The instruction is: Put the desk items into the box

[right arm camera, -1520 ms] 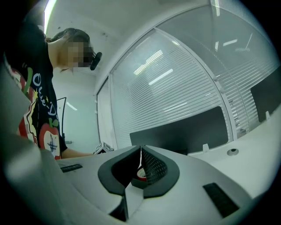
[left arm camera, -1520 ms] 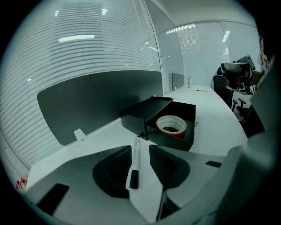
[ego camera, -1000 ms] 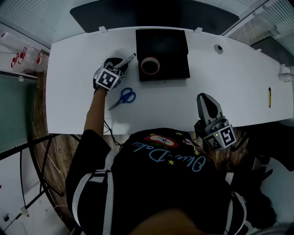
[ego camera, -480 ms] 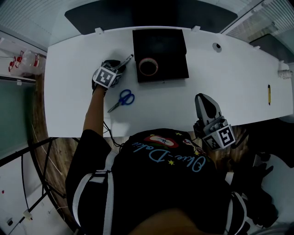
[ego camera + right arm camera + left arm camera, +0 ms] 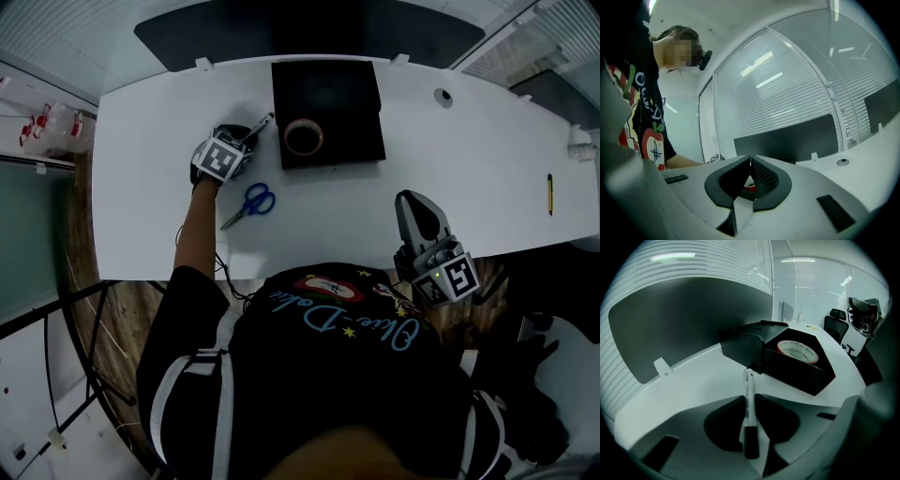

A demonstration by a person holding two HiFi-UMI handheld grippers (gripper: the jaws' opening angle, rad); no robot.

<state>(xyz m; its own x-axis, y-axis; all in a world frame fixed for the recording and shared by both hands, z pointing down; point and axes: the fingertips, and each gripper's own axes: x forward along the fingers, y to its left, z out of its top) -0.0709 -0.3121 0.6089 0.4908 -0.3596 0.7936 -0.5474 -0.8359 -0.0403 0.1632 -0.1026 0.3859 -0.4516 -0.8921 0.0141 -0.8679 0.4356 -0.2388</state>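
The marker [image 5: 747, 383] is lying on the white desk [image 5: 689, 380], pointing at the corner of the black box [image 5: 799, 375] just beside it. The left gripper [image 5: 750, 399] has just been closing and is pinching the marker. The right gripper [image 5: 749, 161] is sitting pressed together near the desk's front edge.

The white worktop [image 5: 150, 169] is carrying one black box [image 5: 328, 89], one tape roll [image 5: 290, 137] sitting inside it, one marker [image 5: 262, 122], one pair of blue scissors [image 5: 251, 202] and one slim yellow-and-black tool [image 5: 549, 195] lying near the right edge.
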